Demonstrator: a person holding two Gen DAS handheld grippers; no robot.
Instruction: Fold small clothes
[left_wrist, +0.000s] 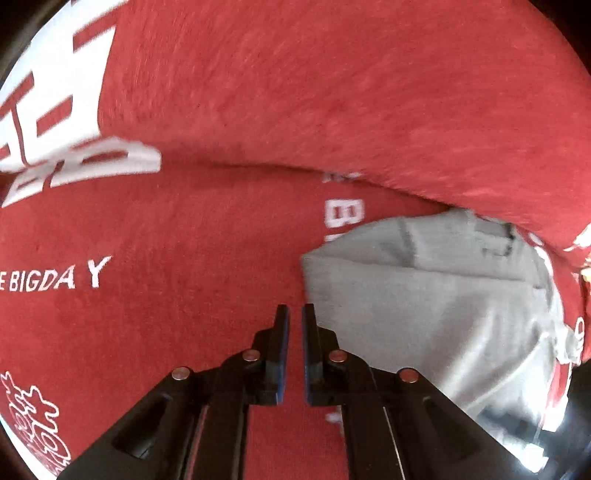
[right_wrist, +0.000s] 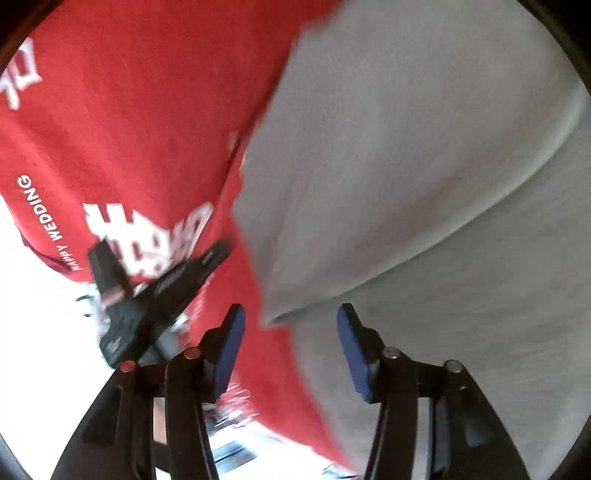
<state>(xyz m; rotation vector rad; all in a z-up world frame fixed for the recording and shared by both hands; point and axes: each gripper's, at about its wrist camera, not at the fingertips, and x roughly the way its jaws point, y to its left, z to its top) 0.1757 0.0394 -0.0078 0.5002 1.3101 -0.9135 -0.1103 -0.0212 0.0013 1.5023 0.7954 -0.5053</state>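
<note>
A grey garment (left_wrist: 424, 295) lies on a red cloth with white lettering (left_wrist: 184, 240). In the left wrist view my left gripper (left_wrist: 294, 314) hovers over the red cloth just left of the garment's corner, fingers nearly together with a narrow gap and nothing between them. In the right wrist view the grey garment (right_wrist: 424, 184) fills the right side, folded with a rounded edge. My right gripper (right_wrist: 290, 317) is open at the garment's lower corner, which sits between the fingers. The left gripper also shows in the right wrist view (right_wrist: 155, 291).
The red cloth (right_wrist: 129, 129) rises in a fold behind the garment in the left wrist view. Its edge falls off to a bright white area (right_wrist: 44, 332) at the lower left of the right wrist view.
</note>
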